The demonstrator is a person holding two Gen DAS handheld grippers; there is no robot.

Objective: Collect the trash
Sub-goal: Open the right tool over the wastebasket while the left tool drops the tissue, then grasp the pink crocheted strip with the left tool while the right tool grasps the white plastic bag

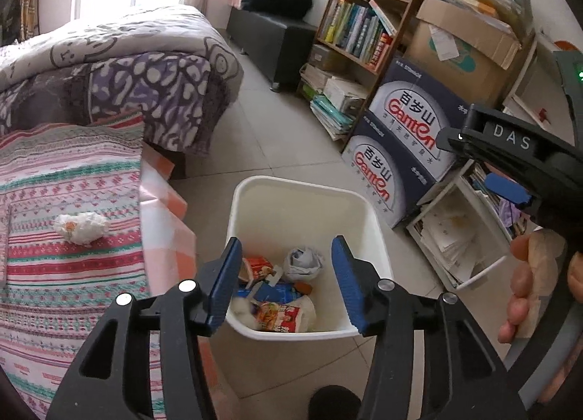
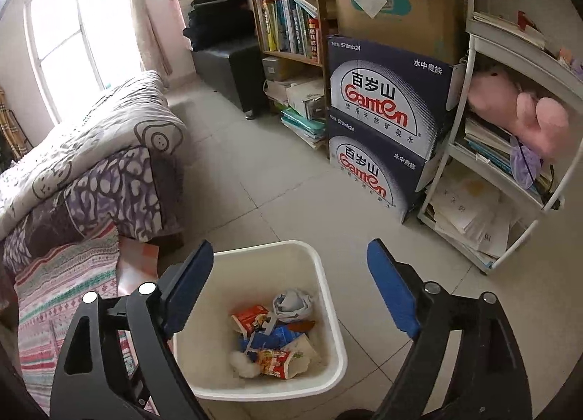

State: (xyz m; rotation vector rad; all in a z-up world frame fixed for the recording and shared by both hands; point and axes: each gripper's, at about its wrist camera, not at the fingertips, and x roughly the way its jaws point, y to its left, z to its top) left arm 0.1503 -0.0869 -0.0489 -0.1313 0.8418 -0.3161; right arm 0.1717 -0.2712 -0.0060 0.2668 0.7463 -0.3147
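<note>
A white trash bin (image 1: 255, 186) stands on the tiled floor beside the bed; the right wrist view shows it from above (image 2: 329, 296). Inside lie a crumpled grey paper ball (image 1: 303, 262), an orange carton (image 1: 257, 267), a blue wrapper and a red snack packet (image 2: 273, 361). A crumpled white tissue (image 1: 82, 226) rests on the striped bedspread, left of the bin. My left gripper (image 1: 287, 242) hovers over the bin, open, nothing between its blue pads. Held above the bin as well, my right gripper (image 2: 290, 244) is open wide and empty.
The bed with its striped cover (image 1: 54, 292) and a purple quilt (image 1: 153, 92) fills the left. Two stacked Ganten water boxes (image 2: 379, 135), a bookshelf (image 2: 288, 19) and a white wire rack (image 2: 510, 201) line the right wall. A person's hand (image 1: 528, 285) grips the right tool's handle.
</note>
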